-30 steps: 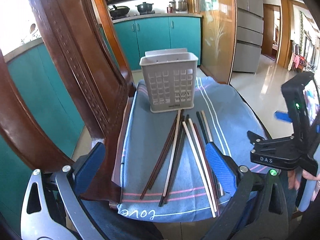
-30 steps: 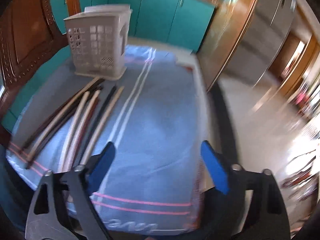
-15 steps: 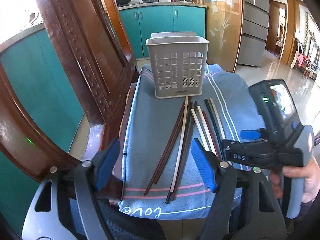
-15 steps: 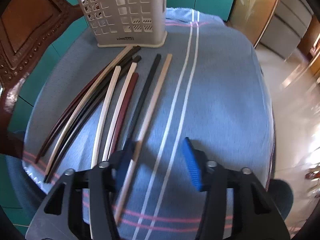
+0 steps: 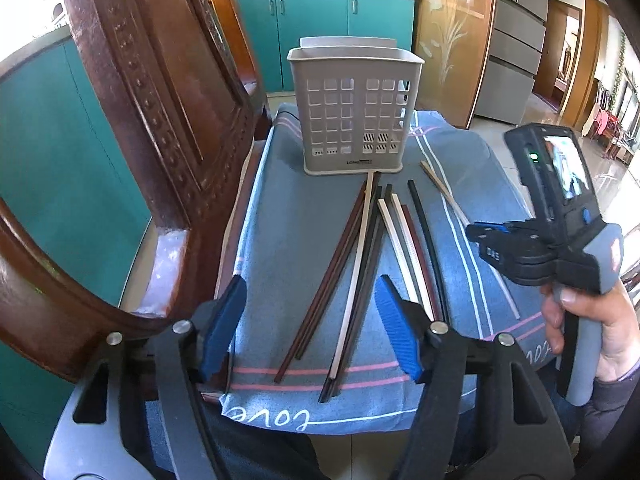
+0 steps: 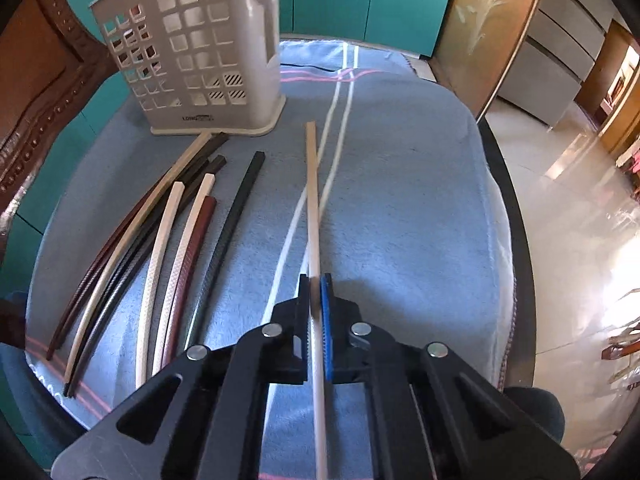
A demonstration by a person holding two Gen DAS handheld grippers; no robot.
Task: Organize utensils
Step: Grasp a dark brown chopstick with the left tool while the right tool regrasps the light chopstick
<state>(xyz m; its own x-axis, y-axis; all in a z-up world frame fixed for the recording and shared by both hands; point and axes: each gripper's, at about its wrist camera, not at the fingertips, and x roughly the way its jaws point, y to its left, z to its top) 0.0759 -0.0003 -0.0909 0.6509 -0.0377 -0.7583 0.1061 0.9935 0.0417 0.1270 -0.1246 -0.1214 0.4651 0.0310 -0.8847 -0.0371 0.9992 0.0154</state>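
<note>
The right tongs [image 6: 315, 286] are clamped on a pale beige chopstick [image 6: 312, 184], which points toward 12 o'clock over the blue striped towel [image 6: 400, 200]. The left tongs [image 5: 310, 320], apart, have just been closing above the remaining dark and white chopsticks [image 5: 360, 248]. The grey perforated plastic utensil basket [image 5: 354, 108] stands beyond at 12 o'clock.

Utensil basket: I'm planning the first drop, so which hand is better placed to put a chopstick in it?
Right. The right gripper is already shut on the tan chopstick, which points toward the basket. The left gripper is open, straddling the dark chopsticks without gripping any.
</note>
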